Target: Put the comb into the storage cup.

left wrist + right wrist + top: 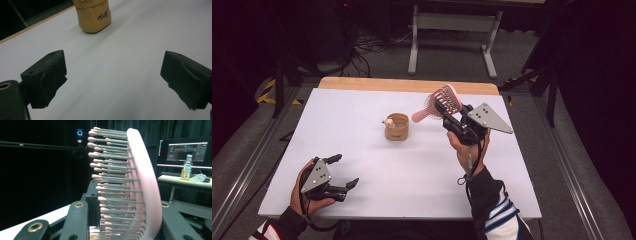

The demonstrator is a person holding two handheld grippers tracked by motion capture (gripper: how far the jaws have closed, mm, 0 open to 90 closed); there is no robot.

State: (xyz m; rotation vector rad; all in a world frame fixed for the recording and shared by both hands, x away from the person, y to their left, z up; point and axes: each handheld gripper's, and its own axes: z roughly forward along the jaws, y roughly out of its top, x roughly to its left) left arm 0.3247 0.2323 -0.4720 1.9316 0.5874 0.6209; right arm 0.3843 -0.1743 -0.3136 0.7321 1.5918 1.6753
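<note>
A pink hairbrush (439,101) with grey, pink-tipped bristles is held in the air over the table's far right part, and my right gripper (443,112) is shut on its head. In the right gripper view the hairbrush (146,182) stands on edge between the jaws, bristles pointing left. A small tan pot (397,127) with a white figure at its rim sits mid-table, left of the brush. My left gripper (346,170) rests near the front left corner, open with nothing in it. Its own view has the tan pot (94,16) ahead of the wide-spread left gripper (113,80).
The white table (412,175) has a wooden strip along its far edge (407,85). Beyond it stand a grey metal frame (452,22) and floor cables. Behind the brush, a lit monitor (187,147) and a bottle (187,168) sit on a desk.
</note>
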